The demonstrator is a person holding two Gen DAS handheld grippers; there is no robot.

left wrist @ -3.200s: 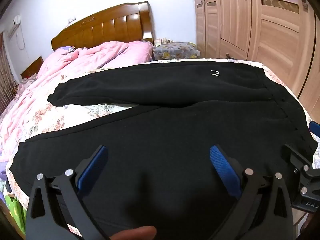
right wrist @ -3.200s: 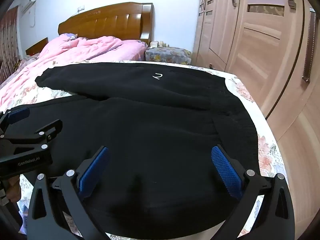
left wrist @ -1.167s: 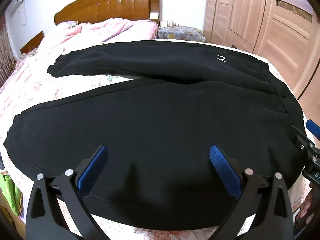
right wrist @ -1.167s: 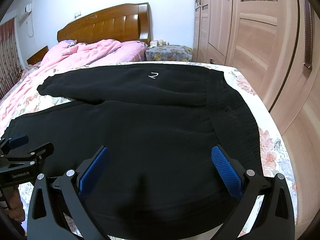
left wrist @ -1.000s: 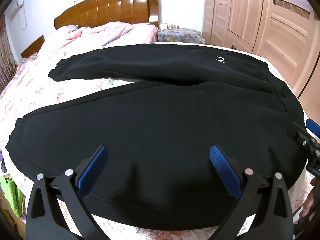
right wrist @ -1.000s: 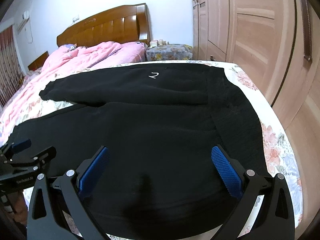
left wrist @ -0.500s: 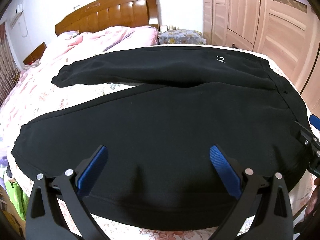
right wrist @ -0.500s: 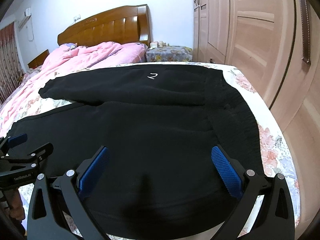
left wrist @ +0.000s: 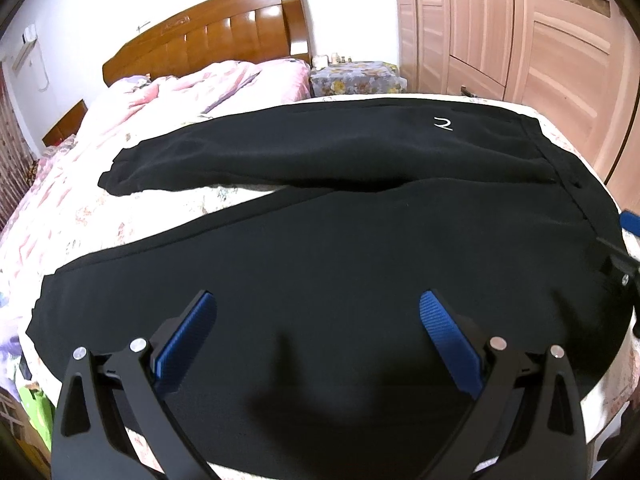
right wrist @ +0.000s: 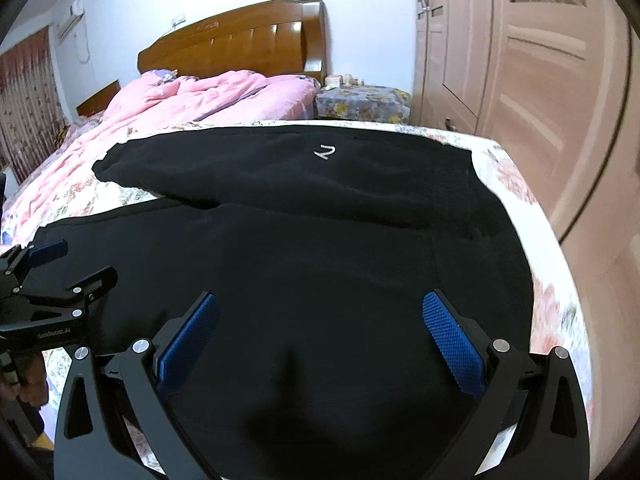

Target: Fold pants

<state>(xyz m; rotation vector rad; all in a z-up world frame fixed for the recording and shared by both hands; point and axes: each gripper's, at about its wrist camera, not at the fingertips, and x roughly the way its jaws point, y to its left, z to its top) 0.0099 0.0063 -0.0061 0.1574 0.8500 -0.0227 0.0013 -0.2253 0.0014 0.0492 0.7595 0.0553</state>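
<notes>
Across the bed [left wrist: 100, 220], with floral sheet showing at the edges, black pants [left wrist: 340, 248] spread flat, waistband toward the right edge, both legs running leftward. Far leg angled away from the near one, a wedge of sheet showing between them; cuff of the far leg ending near the pink quilt [left wrist: 192, 88]. Near leg lying along the front edge of the mattress, directly beneath both tools.

Behind, wooden headboard [left wrist: 212, 36] against the white wall; tall wardrobe doors [left wrist: 520, 40] along the right side; small floral-covered nightstand [left wrist: 356, 80] between bed and wardrobe.

Above the near leg, left gripper [left wrist: 318, 336] hovering with blue pads spread wide, nothing between them, no contact with the cloth visible. Right gripper [right wrist: 320, 336] likewise splayed wide and unloaded, poised over the seat and waistband area, the left tool visible at its left edge.

On the far hip, small white logo [right wrist: 325, 152], pale against the black fabric.
</notes>
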